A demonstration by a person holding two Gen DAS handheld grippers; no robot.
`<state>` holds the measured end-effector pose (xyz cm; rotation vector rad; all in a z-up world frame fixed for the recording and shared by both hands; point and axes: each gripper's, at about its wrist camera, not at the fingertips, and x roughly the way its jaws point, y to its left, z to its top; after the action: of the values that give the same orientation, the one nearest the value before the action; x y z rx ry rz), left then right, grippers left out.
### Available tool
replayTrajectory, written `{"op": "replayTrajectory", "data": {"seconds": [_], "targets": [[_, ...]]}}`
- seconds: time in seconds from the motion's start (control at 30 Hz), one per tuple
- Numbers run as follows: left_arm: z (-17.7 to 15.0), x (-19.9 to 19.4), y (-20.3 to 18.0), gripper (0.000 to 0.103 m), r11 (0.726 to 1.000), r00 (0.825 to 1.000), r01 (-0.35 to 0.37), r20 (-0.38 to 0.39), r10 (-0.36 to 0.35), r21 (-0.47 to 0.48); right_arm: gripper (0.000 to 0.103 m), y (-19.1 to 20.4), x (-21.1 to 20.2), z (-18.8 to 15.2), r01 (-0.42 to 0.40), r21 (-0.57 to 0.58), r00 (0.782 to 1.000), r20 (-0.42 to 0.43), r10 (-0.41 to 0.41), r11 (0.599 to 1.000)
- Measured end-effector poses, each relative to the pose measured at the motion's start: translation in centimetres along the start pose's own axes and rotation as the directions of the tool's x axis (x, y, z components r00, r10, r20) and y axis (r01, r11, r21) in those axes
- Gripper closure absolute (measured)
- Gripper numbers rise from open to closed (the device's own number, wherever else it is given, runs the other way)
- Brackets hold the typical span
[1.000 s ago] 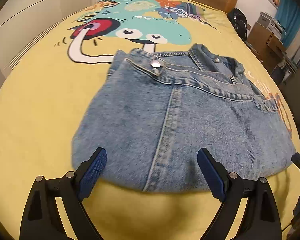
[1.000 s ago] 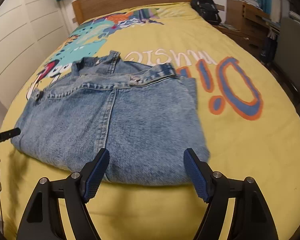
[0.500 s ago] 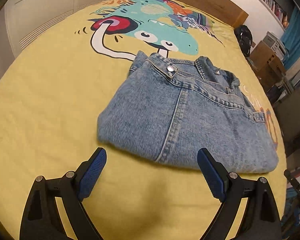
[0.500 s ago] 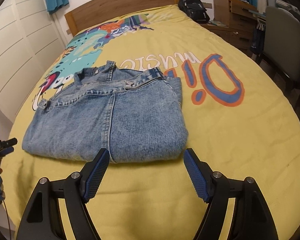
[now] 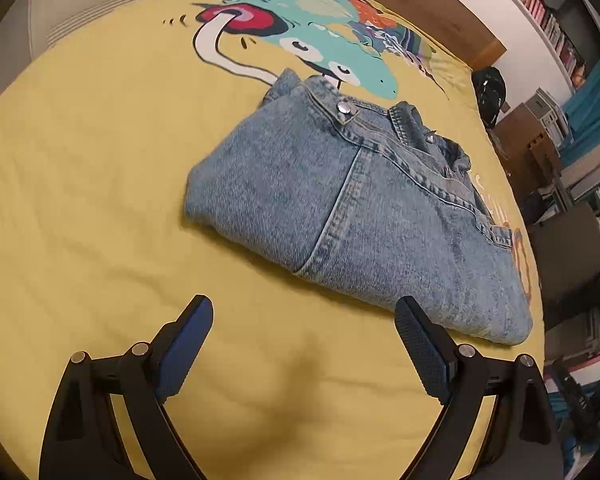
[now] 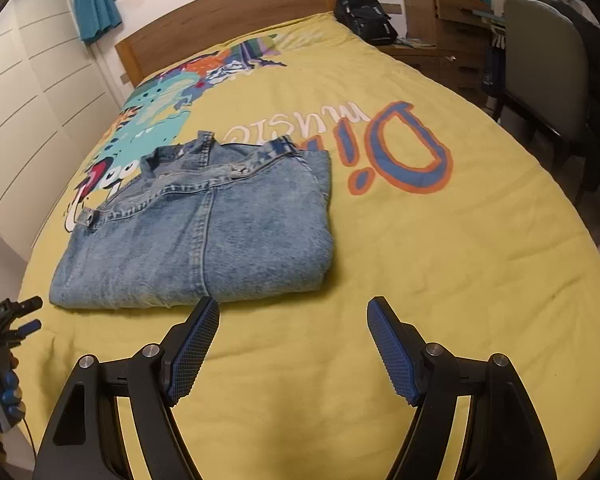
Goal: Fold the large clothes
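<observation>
Left tool, seen in the left wrist view: jaws spread wide, nothing between them, held above the bare yellow bedspread. Its blue pads touch no cloth. The folded denim garment lies flat on the bed just beyond the tool, toward the right; its near folded edge passes close to the right pad. A metal button shows on the far band. A teal cartoon print covers the bedspread beyond the garment, and a wooden headboard stands behind it.

Right tool, seen in the right wrist view: jaws likewise wide apart and empty, over bare bedspread. The denim garment lies just ahead and to the left, its near edge beside the left pad. Blue-and-orange lettering lies right of the garment. The left tool shows at the left border.
</observation>
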<state>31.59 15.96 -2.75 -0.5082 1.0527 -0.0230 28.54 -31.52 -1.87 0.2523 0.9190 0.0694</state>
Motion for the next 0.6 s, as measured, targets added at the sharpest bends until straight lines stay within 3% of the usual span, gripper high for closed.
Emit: {"op": "replayTrajectory", "data": {"seconds": [0.3,0.6], "targets": [[-0.5,1.6,2.1,0.013,0.990,0.998,0.067,-0.006,-0.069,-0.124,0.025,-2.7,1.7,-1.1,0.018,0.060,0.999,-0.041,-0.016,0.998],[1.3,3.8,4.2,0.014,0.936,0.977,0.212,0.057,-0.205,-0.282,0.025,-5.2,4.0,-1.5,0.052,0.102,0.996,-0.081,-0.044,0.993]]}}
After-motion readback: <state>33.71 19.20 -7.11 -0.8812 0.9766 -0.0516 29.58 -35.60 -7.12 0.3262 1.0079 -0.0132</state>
